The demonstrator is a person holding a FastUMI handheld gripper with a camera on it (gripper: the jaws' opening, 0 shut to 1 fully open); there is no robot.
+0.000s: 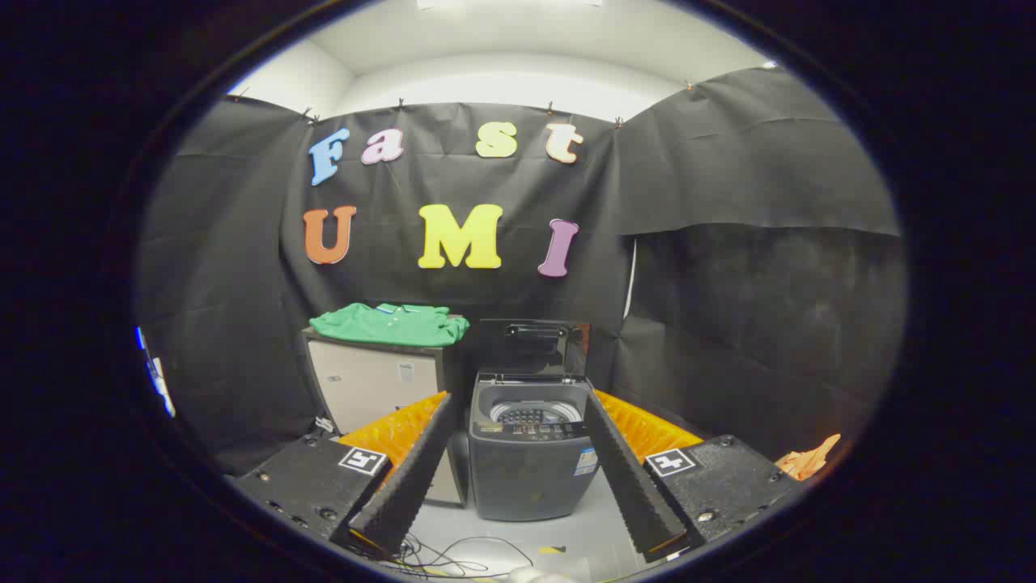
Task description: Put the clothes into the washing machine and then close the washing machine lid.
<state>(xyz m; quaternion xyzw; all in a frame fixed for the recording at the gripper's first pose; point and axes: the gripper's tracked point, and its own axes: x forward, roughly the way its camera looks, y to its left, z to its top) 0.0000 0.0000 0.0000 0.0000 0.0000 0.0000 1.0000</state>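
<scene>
The washing machine (530,453) stands on the pale floor (583,534) against the booth's black cloth wall, a dark grey top-loader seen straight ahead and framed between the two fingers of the gripper (518,470). Its lid (532,348) is raised upright at the back of the machine, leaning toward the wall, so the round drum opening (534,411) lies uncovered, with the control strip along the front rim just below it. The jaws stand wide open and grip nothing; the machine sits well beyond their tips, in the gap between them. Just beside the washing machine, on its left, is a light-coloured cabinet (372,385), a little taller than the machine's body, and on that cabinet's top surface lies the green shirt (388,324), folded loosely, with its collar toward the wall. The shirt is level with the raised lid and apart from the machine's opening. On the floor in front of the washing machine, near the fingers, a tangle of thin dark cables (453,555) trails. Well off to the right of the machine, low against the cloth, lies a crumpled orange piece of fabric (809,460).
</scene>
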